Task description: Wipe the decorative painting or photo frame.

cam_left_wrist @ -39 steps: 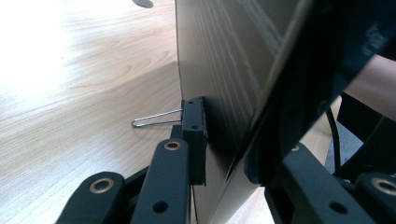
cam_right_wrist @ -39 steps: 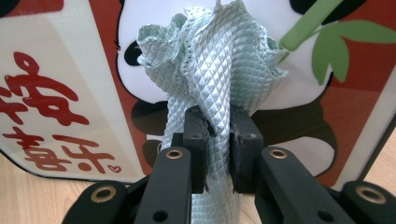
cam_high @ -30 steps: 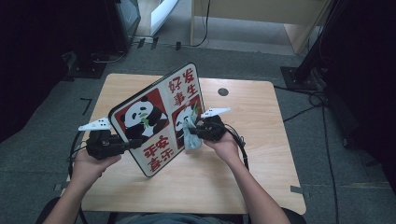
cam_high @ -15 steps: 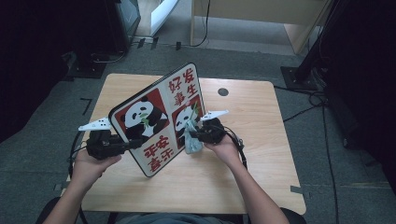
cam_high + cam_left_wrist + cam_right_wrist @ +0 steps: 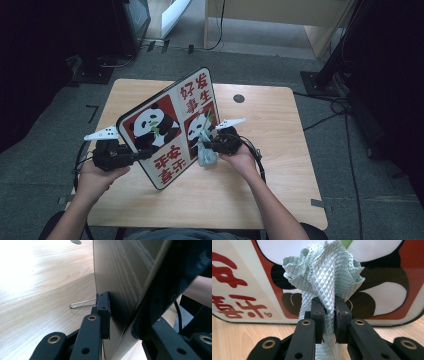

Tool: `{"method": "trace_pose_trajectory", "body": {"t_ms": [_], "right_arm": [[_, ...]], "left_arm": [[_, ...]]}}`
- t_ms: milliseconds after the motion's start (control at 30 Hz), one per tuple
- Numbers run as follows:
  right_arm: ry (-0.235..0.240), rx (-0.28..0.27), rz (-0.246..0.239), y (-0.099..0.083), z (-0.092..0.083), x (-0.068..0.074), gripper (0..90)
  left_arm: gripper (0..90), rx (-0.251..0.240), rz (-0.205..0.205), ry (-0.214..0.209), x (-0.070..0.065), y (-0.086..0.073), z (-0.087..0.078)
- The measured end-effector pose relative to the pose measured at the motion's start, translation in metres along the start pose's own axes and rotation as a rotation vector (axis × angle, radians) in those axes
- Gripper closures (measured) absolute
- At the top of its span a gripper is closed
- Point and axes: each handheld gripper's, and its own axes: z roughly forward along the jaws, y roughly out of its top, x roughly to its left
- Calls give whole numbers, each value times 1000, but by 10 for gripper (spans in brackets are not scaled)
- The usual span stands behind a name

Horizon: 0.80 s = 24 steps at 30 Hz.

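A large board (image 5: pixel 170 127) printed with pandas and red characters stands tilted on its lower edge on the wooden table (image 5: pixel 280 165). My left gripper (image 5: pixel 145 152) is shut on the board's left edge. In the left gripper view the board (image 5: pixel 125 272) runs edge-on between my left gripper's (image 5: pixel 122 322) jaws, and a thin wire loop (image 5: pixel 82 303) sticks out from its back. My right gripper (image 5: pixel 207 146) is shut on a pale green quilted cloth (image 5: pixel 205 155), which rests bunched against the board's printed face. The right gripper view has the cloth (image 5: pixel 324 270) pinched in my right gripper (image 5: pixel 328 312), right in front of the board (image 5: pixel 249 277).
A dark round hole (image 5: pixel 239 98) sits near the table's far edge. Cables (image 5: pixel 330 107) trail over the grey floor to the right. Dark equipment (image 5: pixel 125 25) and a wooden cabinet (image 5: pixel 280 20) stand beyond the table.
The cloth and my right gripper have slid slightly down the board's face. My left gripper and the board have kept still.
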Motion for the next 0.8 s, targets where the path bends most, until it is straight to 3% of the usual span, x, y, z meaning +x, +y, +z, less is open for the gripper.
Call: {"method": "trace_pose_trajectory", "body": {"t_ms": [100,233,333,467,800], "right_arm": [[4,24,6,5,-4,0,822],[-7,6,-20,12,-13,3,822],[-25,-34,-53,23,-25,8,822],[-9,-58,-71,34,-33,15,822],[27,-164,-174,84,-60,46,822]], "left_arm": [[758,1,1,0,0,0,0],[763,-4,-6,5,0,0,0],[764,-7,-7,7,1,0,0],[766,-8,-10,10,1,-1,0],[771,-12,-15,22,-1,-2,0]]}}
